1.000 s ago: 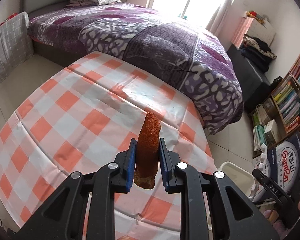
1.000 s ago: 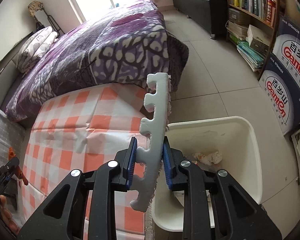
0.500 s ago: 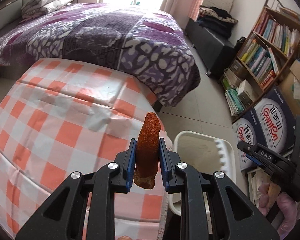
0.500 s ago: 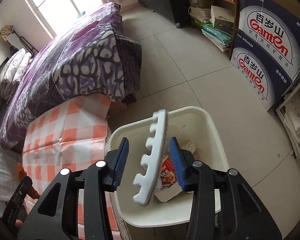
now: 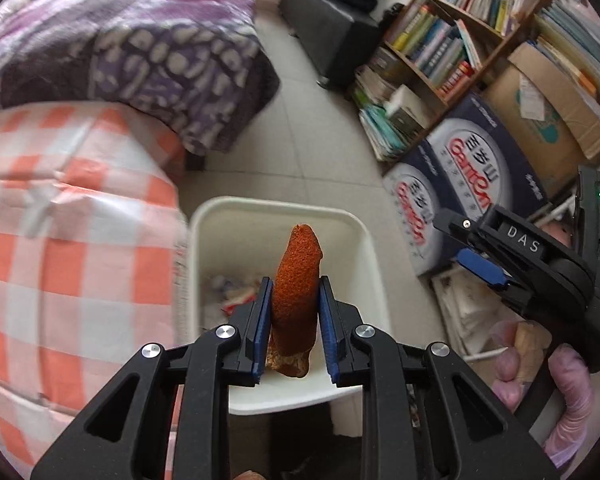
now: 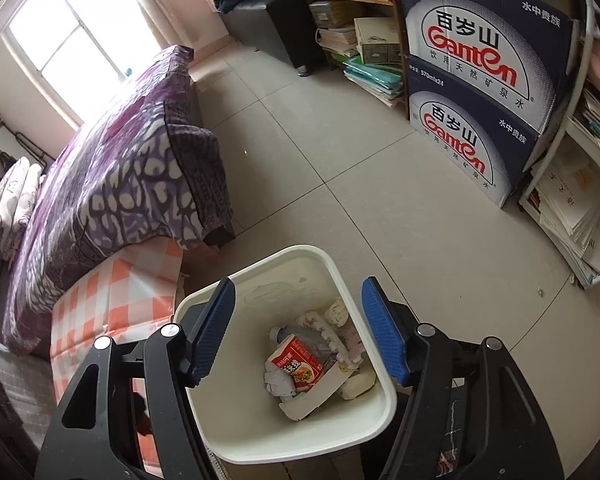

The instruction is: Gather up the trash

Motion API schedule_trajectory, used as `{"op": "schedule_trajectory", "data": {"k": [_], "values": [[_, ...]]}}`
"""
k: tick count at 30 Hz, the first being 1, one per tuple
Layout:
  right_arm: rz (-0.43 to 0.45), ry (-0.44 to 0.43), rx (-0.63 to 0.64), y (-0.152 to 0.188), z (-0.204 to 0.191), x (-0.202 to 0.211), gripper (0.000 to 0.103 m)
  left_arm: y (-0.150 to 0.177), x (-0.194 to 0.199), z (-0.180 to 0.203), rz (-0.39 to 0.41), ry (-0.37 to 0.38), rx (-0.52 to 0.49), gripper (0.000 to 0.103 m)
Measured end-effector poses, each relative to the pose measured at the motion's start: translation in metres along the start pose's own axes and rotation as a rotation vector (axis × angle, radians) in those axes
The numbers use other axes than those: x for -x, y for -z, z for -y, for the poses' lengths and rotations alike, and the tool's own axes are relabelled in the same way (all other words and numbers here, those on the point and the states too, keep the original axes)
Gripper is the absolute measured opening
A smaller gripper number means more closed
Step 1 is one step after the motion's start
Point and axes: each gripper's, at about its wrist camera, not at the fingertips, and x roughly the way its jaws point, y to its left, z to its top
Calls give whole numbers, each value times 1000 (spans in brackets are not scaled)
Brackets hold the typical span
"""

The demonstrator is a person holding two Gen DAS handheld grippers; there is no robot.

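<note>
White foam has dropped into the bin (image 6: 380, 380); right gripper (image 6: 298, 330) opening empty, left gripper (image 5: 292, 312) clamps peel (image 5: 296, 280).

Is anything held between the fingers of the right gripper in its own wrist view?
No: the right gripper has nothing between its opening fingers, only the white bin below.

My left tool (image 5: 292, 300) tilts downward, blue pads pinching tight. My right tool (image 6: 298, 330) angles down too, jaws opening, nothing between them; my gloved right hand (image 5: 556, 380) grips its handle.
</note>
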Motion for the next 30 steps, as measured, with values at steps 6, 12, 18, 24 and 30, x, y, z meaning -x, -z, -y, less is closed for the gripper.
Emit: {"op": "schedule_trajectory", "data": {"k": [6,12,18,24,30], "values": [[52,15,0,0,6,10,69,2,-14,-3,-39,72,64,55],[201,87,87,10,-10,34,86,16,4,-2,21,-50,35,78],[329,154,213,42,-33,56,96,39,37,2,194,-289,-54,88],[334,162,264,78,-46,54,96,69,75,-1,440,-551,-85,96],[374,173,340,103,-64,55,96,75,96,-17,564,-671,-66,96]]}}
